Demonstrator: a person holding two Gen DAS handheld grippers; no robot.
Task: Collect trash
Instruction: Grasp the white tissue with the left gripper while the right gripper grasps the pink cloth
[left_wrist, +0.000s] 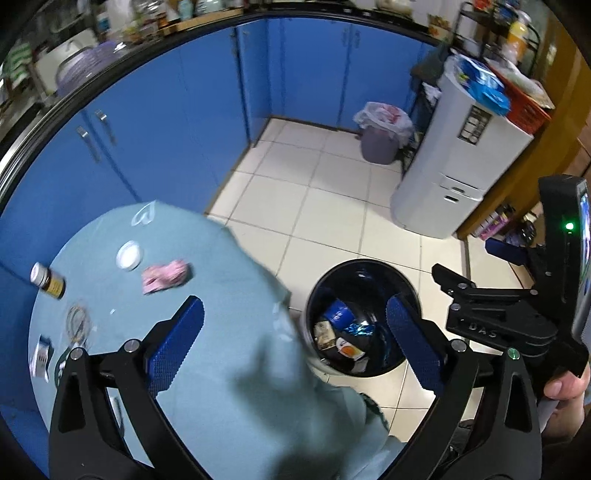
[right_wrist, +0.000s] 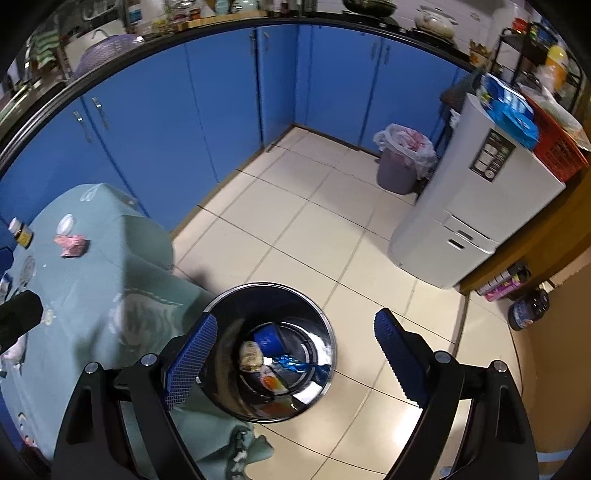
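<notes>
Both claws are held wide over the scene, nothing between the blue pads. The left claw (left_wrist: 295, 339) is spread above the edge of the tabletop (left_wrist: 221, 369), just beside the black trash bin (left_wrist: 360, 269); the right claw (right_wrist: 291, 350) is poised directly over that bin, empty. Inside the bin a blue cup (right_wrist: 267, 338), a tan packet (right_wrist: 251, 354) and a blue foil wrapper (right_wrist: 291, 363) are seen. Left of the bin, on the tabletop, a crumpled pink wrapper (left_wrist: 166, 277), a white lid (left_wrist: 129, 255) and a small brown bottle (left_wrist: 48, 280) are lying.
</notes>
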